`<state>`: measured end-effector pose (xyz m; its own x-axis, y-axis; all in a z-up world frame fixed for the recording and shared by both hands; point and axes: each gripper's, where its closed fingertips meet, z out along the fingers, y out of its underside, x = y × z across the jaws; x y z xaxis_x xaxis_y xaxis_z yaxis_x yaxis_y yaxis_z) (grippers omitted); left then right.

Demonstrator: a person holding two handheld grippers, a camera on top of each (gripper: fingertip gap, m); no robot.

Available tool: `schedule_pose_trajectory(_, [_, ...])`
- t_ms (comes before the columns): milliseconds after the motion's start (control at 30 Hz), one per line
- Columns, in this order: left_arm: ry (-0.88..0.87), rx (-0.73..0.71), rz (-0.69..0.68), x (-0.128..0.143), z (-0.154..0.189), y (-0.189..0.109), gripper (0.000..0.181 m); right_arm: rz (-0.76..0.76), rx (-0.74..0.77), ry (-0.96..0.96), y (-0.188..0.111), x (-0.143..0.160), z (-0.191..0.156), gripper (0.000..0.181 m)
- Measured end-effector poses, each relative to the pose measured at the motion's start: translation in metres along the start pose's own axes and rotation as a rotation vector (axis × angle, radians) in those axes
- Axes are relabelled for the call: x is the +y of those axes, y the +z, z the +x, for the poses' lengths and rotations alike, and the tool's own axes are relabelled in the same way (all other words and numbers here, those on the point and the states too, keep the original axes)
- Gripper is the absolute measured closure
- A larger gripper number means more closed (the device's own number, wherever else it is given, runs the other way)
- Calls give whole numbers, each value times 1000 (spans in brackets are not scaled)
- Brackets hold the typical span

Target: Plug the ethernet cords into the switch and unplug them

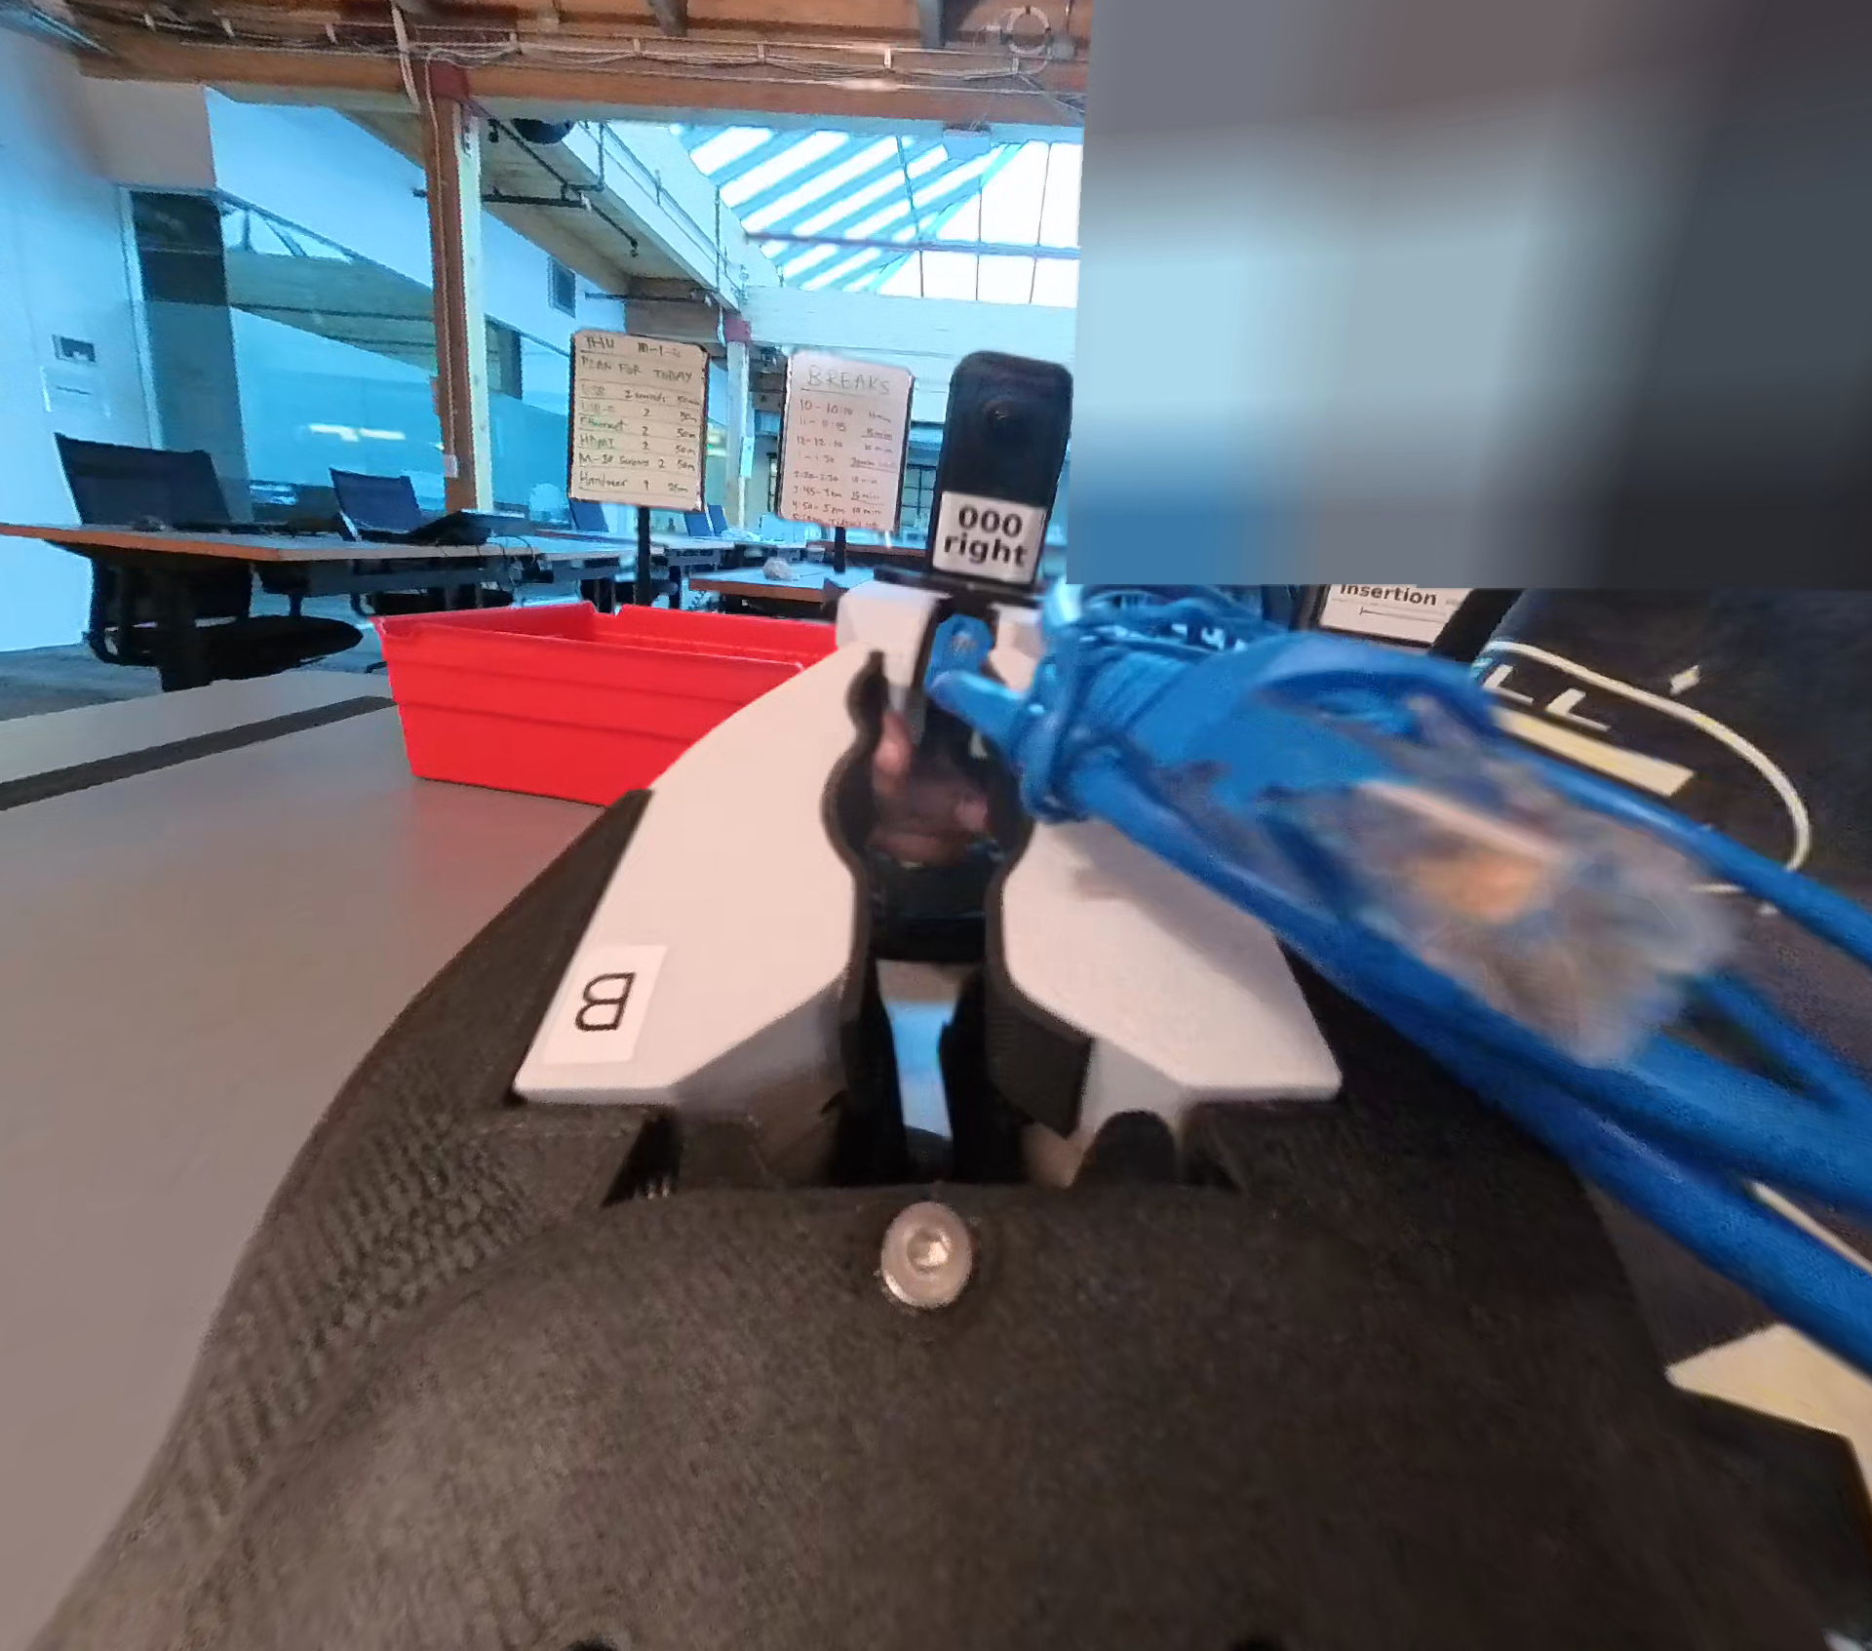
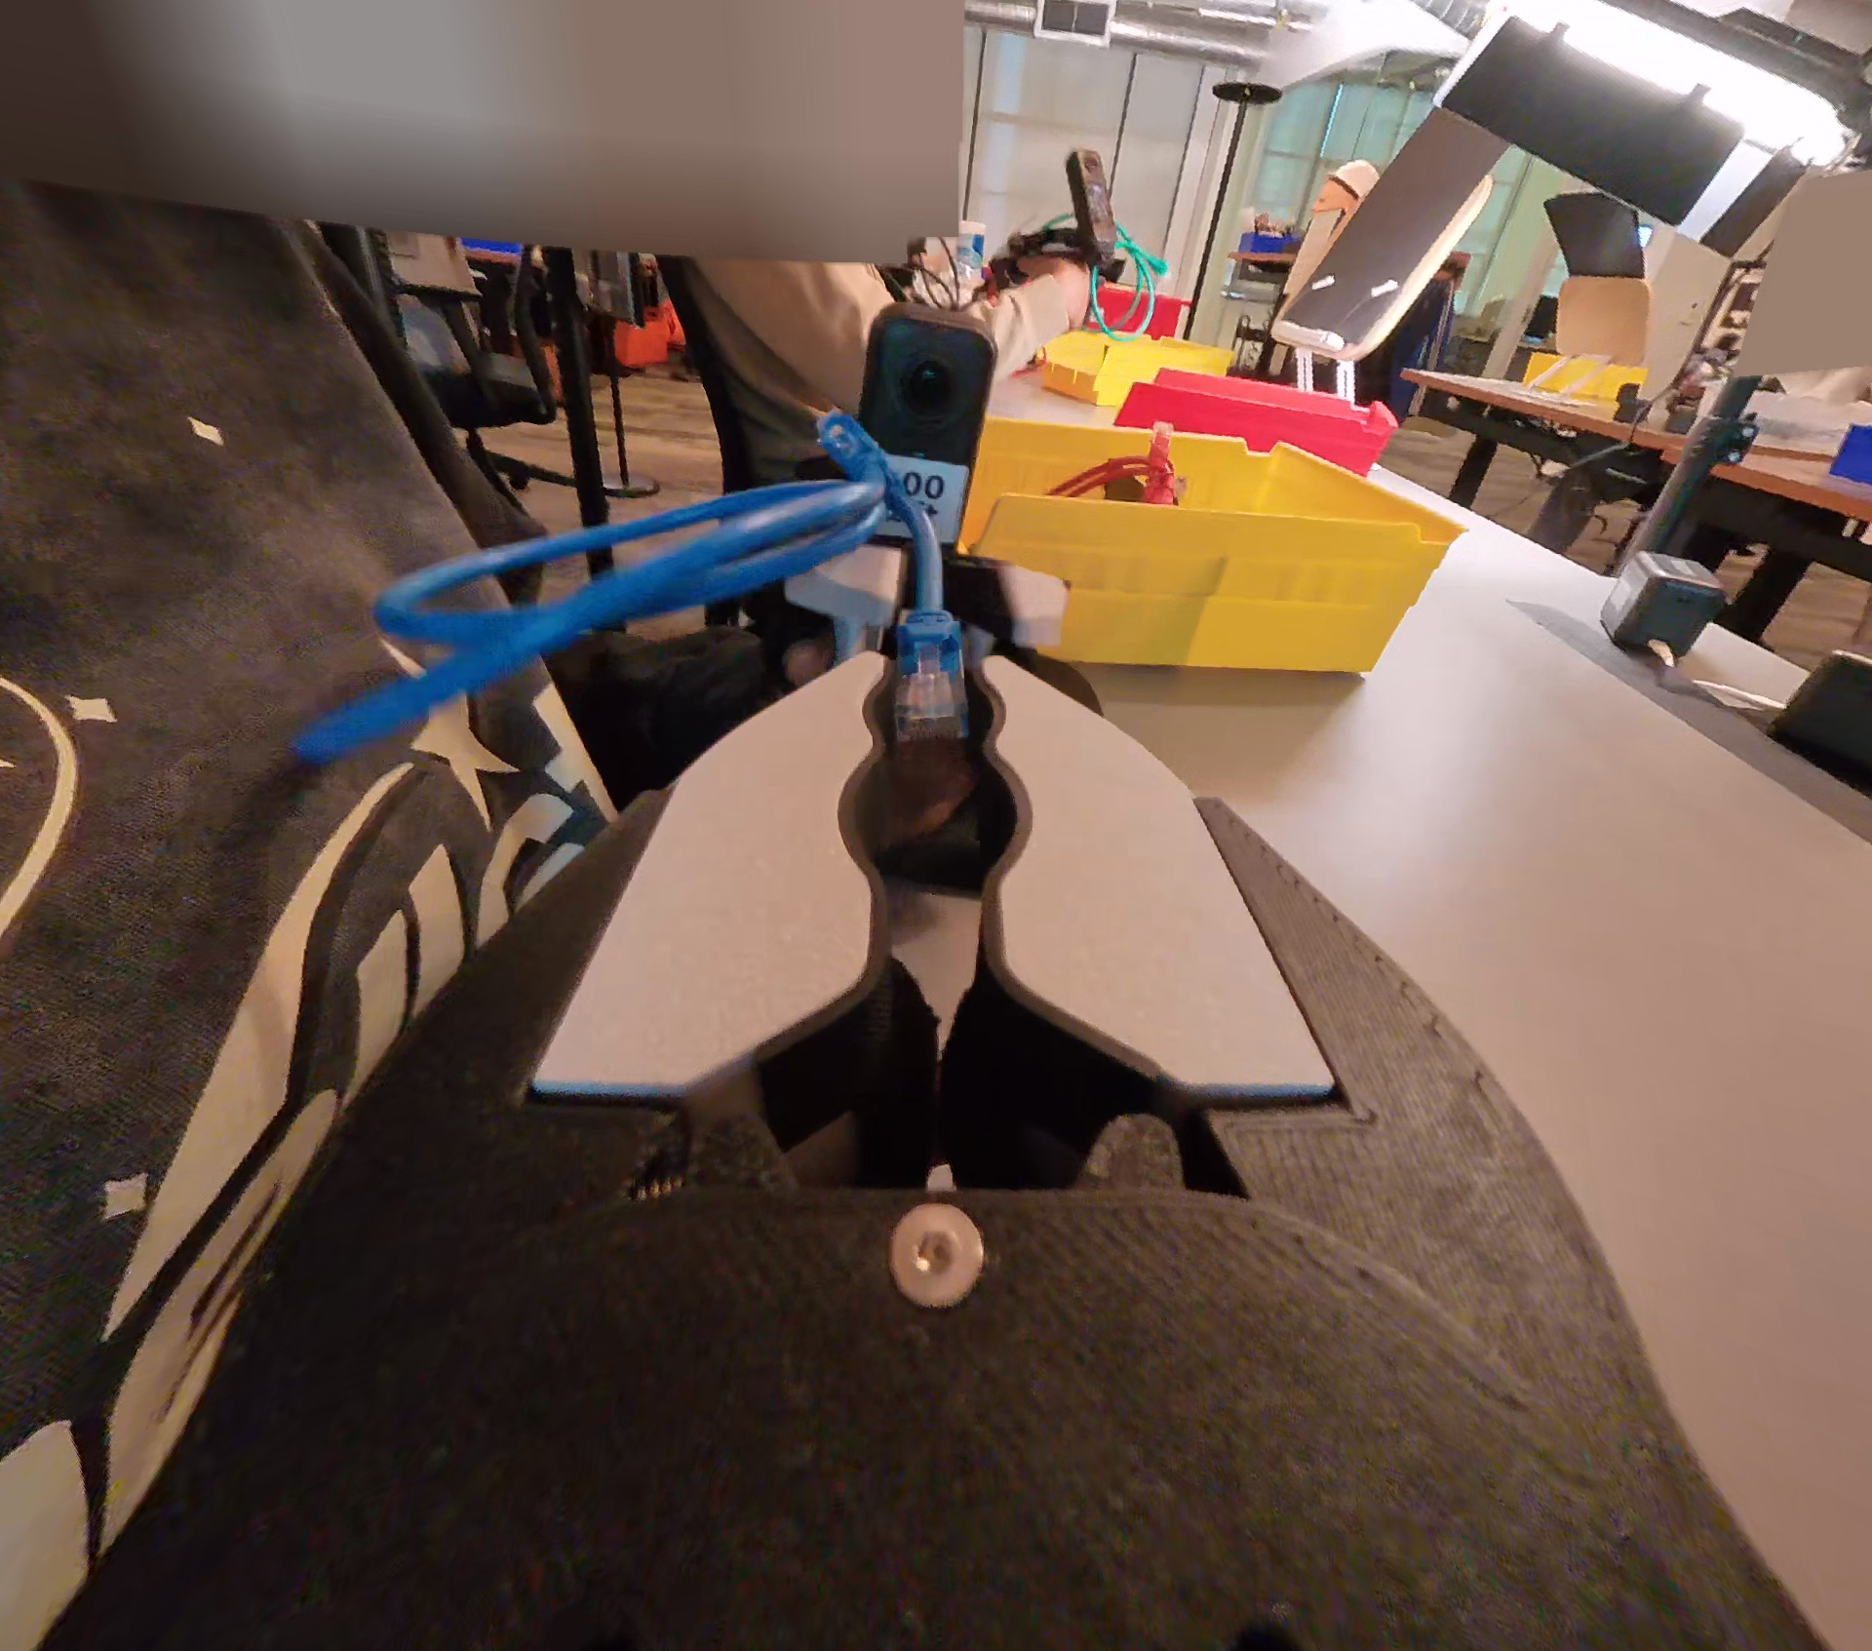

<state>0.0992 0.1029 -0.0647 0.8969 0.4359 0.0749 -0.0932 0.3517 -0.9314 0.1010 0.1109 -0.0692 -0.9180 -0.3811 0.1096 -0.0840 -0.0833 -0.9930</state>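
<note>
A bundled blue ethernet cord (image 1: 1165,741) runs from my left gripper (image 1: 912,675) back over its right finger, and one clear plug (image 1: 1519,903) is blurred close to the camera. The left jaws are nearly closed on the cord just behind its other plug. In the right wrist view that plug (image 2: 927,680) sits between the tips of my right gripper (image 2: 930,675), which is closed around it. The cord's loop (image 2: 608,559) sticks out to the left. The two grippers face each other tip to tip above the grey table (image 2: 1519,893). No switch is in view.
A red bin (image 1: 608,691) stands behind the left gripper. A yellow bin (image 2: 1216,579) holding a red cord (image 2: 1155,473) and another red bin (image 2: 1256,407) stand behind the right one. A small grey box (image 2: 1661,599) sits at the table's right. A person's dark patterned shirt (image 2: 203,691) is close by. Only a small space, under 4 cm, lies between the two pairs of fingers.
</note>
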Motion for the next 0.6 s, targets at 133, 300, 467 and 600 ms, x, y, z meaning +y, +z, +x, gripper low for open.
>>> schedule_pose_trajectory(133, [79,11,-91,14,6,5,163,-27,-14,5,4,4,-4,170])
schedule_pose_trajectory(300, [142,-4,-108,16,6,5,170,-55,-16,35,4,7,-3,170])
schedule_pose_trajectory(467, [136,-31,-123,19,1,5,169,-80,-15,82,1,10,2,169])
schedule_pose_trajectory(600, [80,-63,-138,21,-6,5,169,-109,32,52,-12,6,13,149])
